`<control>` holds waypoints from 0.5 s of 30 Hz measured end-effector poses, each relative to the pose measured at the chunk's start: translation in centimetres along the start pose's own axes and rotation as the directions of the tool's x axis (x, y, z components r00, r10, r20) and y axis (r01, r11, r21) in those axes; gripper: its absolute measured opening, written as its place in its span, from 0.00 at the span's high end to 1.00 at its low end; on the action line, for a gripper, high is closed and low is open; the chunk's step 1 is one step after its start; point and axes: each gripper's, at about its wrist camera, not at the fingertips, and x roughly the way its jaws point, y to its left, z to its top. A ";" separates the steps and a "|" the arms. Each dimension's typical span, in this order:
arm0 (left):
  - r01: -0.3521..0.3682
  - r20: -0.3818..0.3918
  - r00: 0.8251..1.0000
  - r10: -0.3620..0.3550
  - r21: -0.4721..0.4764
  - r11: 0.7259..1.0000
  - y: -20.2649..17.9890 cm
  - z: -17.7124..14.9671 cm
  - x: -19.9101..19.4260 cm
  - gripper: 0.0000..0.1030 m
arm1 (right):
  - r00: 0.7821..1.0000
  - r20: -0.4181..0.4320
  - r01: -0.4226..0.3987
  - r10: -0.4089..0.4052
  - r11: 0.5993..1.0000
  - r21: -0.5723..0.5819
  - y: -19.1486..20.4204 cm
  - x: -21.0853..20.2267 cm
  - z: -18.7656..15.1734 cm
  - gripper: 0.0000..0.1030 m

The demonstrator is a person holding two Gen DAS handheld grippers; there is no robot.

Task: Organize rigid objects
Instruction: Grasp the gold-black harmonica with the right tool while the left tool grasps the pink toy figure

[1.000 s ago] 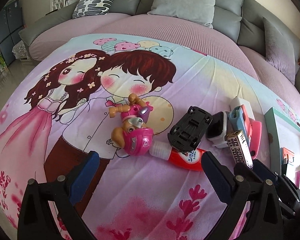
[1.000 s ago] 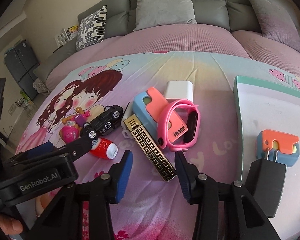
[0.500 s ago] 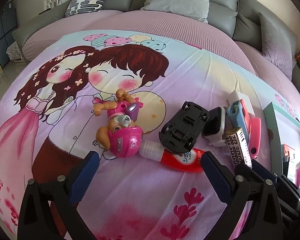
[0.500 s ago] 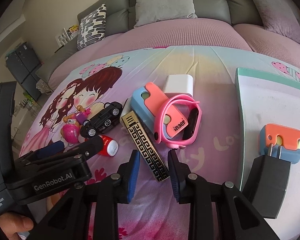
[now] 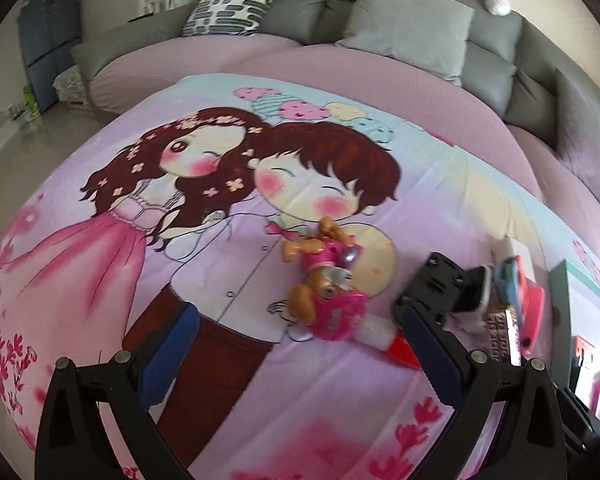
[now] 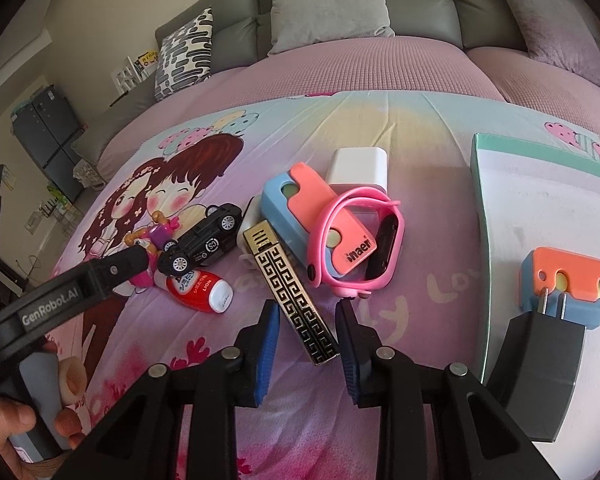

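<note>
In the left wrist view, motion blur smears the toy dog (image 5: pixel 328 300) and everything at three o'clock. The gripper finger (image 5: pixel 430 354) hides most of the red bottle (image 5: pixel 404 350).

1 toy car (image 6: pixel 204 240), 1 pup figure (image 5: pixel 328 288), 1 red tube (image 6: pixel 200 288), 1 gold-black lighter (image 6: pixel 290 290), 1 pink watch (image 6: pixel 354 244), 1 white charger (image 6: pixel 360 166), 2 blue-orange cases (image 6: pixel 296 204) (image 6: pixel 566 284), 1 black plug (image 6: pixel 538 372), 1 tray (image 6: pixel 540 208), 2 tongs (image 6: pixel 306 344) (image 5: pixel 296 354)
</note>
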 end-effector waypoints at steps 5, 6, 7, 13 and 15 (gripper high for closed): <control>0.016 -0.001 1.000 -0.016 -0.023 1.000 0.1 0.6 1.2 0.10 | 1.000 -0.001 0.000 0.000 1.000 -0.001 0.0 0.1 0.0 0.70; 0.026 0.004 1.000 -0.026 -0.026 0.999 0.1 0.8 1.3 0.14 | 1.000 -0.002 0.000 0.000 1.000 -0.001 0.0 0.2 0.0 0.70; 0.034 0.005 0.999 -0.033 -0.028 0.999 0.0 0.9 1.4 0.20 | 1.000 -0.002 0.001 -0.001 1.000 0.000 0.0 0.2 0.0 0.70; 0.066 -0.020 0.998 -0.066 -0.038 0.997 -0.2 0.8 2.5 0.41 | 1.000 -0.004 0.003 -0.003 1.000 -0.003 0.2 0.8 0.0 0.70; 0.069 -0.021 0.997 -0.070 -0.042 0.997 -0.2 0.7 2.8 0.47 | 1.000 -0.002 0.006 -0.006 1.000 -0.003 0.3 0.8 0.0 0.70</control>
